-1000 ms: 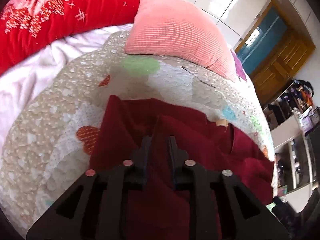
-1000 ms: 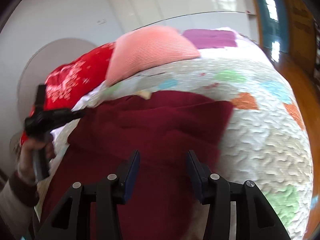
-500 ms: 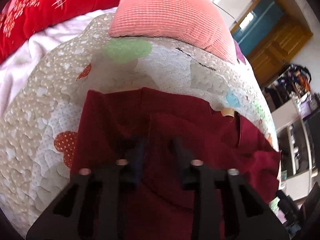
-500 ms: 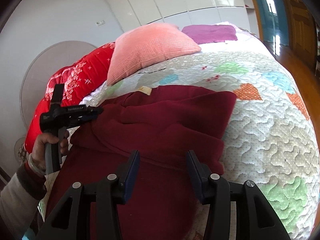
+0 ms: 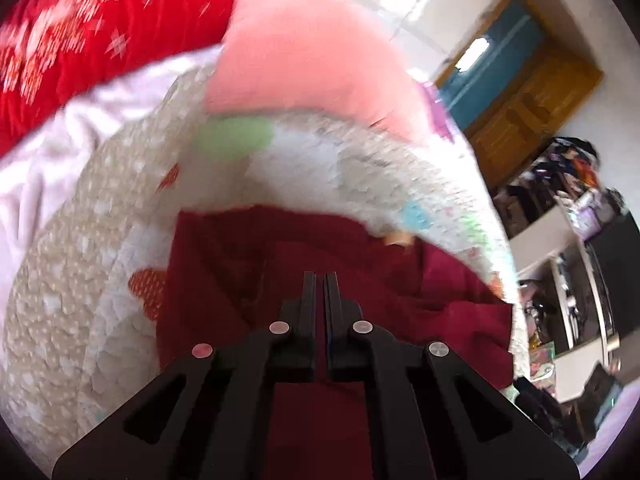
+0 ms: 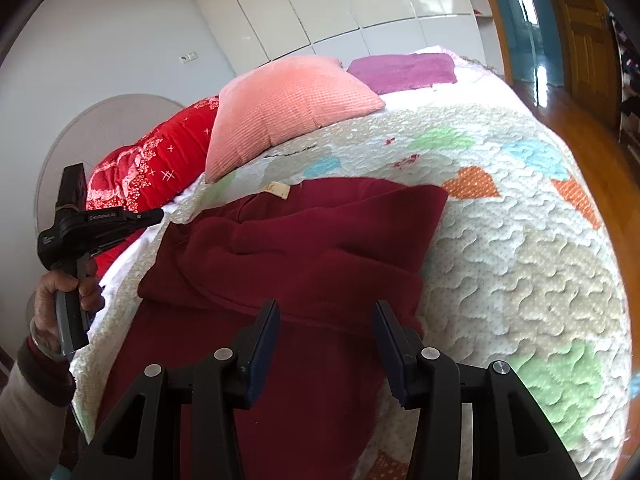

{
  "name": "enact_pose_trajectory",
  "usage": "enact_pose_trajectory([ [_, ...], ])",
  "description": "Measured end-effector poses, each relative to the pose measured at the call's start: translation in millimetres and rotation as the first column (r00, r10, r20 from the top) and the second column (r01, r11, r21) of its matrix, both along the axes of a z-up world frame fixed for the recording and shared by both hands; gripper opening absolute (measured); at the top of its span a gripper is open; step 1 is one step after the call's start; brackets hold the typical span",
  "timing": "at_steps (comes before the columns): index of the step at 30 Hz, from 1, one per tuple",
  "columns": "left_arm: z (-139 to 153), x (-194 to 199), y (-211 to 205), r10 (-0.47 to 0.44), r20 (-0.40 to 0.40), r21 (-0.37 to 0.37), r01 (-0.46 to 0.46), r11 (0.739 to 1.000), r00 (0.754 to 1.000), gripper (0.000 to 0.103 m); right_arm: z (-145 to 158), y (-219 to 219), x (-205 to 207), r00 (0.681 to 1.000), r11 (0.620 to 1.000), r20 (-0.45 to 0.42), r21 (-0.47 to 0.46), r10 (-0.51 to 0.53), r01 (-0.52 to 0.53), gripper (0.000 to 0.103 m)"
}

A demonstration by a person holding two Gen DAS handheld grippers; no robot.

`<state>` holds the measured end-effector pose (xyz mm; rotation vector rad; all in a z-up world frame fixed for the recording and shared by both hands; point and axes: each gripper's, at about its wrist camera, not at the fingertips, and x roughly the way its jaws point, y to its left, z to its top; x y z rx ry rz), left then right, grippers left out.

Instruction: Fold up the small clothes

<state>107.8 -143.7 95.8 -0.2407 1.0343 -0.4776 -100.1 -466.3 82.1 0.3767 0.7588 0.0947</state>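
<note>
A dark red garment [image 6: 320,256] lies partly folded on a patchwork quilt [image 6: 520,240], with a beige label [image 6: 276,190] at its far edge. It also shows in the left wrist view [image 5: 320,248]. My right gripper [image 6: 326,312] is open and empty, hovering over the garment's near part. My left gripper [image 5: 319,280] is shut with nothing between its fingers, held above the garment. In the right wrist view the left gripper [image 6: 152,214] is off the garment's left edge, in a hand.
A pink cushion [image 6: 288,108], a red patterned blanket [image 6: 156,168] and a purple cushion [image 6: 404,72] lie at the bed's far side. A wooden floor [image 6: 600,160] and door are to the right. Shelves with clutter [image 5: 580,240] stand beyond the bed.
My left gripper has closed and pulled back and up from the garment, empty. My right gripper has stayed open over the garment while its view lifted slightly.
</note>
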Motion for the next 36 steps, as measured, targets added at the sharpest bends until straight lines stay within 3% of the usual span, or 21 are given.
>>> enact_pose_trajectory([
  [4,-26.1,4.8,-8.2,0.007,-0.035,0.105,-0.004,0.995,0.999,0.015,-2.8,5.7,-3.2,1.000,1.000,-0.002,0.014,0.013,-0.013,0.047],
  [6,-38.8,7.4,-13.0,0.017,-0.051,0.142,-0.010,0.990,0.999,0.016,-3.9,6.4,-4.1,1.000,1.000,-0.007,0.017,0.022,-0.022,0.047],
  [13,-43.7,12.4,-26.1,0.032,-0.039,0.179,-0.024,0.983,0.999,0.018,-6.9,0.2,-3.8,1.000,0.999,-0.012,0.036,0.016,-0.015,0.048],
  [15,-38.9,11.3,-19.8,0.048,-0.036,0.156,-0.042,0.987,0.998,0.018,-6.9,-0.6,-4.6,1.000,0.999,-0.013,0.040,0.011,-0.011,0.048],
  [16,-37.5,11.9,-16.6,0.058,-0.033,0.152,-0.052,0.987,0.998,0.023,-6.3,-0.7,-6.0,1.000,0.999,-0.011,0.040,0.010,-0.010,0.051],
  [17,-37.6,12.7,-11.8,0.073,-0.034,0.150,-0.067,0.986,0.997,0.039,-5.8,-1.4,-7.7,1.000,0.999,-0.006,0.041,0.009,-0.009,0.052],
  [19,-39.6,13.8,-1.7,0.101,-0.047,0.124,-0.094,0.988,0.994,0.057,-6.7,-3.2,-8.5,1.000,0.999,-0.004,0.050,0.007,-0.007,0.057],
  [21,-42.5,14.3,2.0,0.106,-0.062,0.092,-0.100,0.991,0.992,0.057,-8.7,-5.1,-7.6,1.000,0.998,-0.008,0.062,0.002,-0.002,0.057],
  [25,-46.2,14.6,-10.8,0.088,-0.047,0.148,-0.080,0.986,0.995,0.057,-10.9,-4.5,-5.7,1.000,0.997,-0.009,0.078,-0.003,0.003,0.058],
  [27,-46.7,13.7,-19.4,0.071,-0.024,0.189,-0.066,0.980,0.997,0.057,-10.2,-3.3,-5.2,1.000,0.997,-0.009,0.074,0.000,0.001,0.058],
  [28,-46.1,12.2,-22.3,0.063,-0.009,0.209,-0.060,0.976,0.998,0.046,-10.2,-2.8,-4.9,1.000,0.997,-0.010,0.073,0.000,0.000,0.058],
  [29,-43.4,10.3,-24.1,0.060,0.010,0.229,-0.061,0.972,0.998,0.019,-10.1,-3.2,-4.9,1.000,0.997,-0.011,0.073,-0.002,0.003,0.058],
  [30,-39.2,8.6,-22.4,0.052,0.016,0.223,-0.054,0.973,0.999,0.005,-10.1,-4.4,-5.2,1.000,0.997,-0.011,0.073,-0.005,0.006,0.058],
  [36,2.5,-9.9,-0.9,0.026,0.081,0.098,-0.034,0.995,0.996,0.002,-8.7,-8.6,-6.2,1.000,0.997,-0.008,0.071,-0.026,0.027,0.058],
])
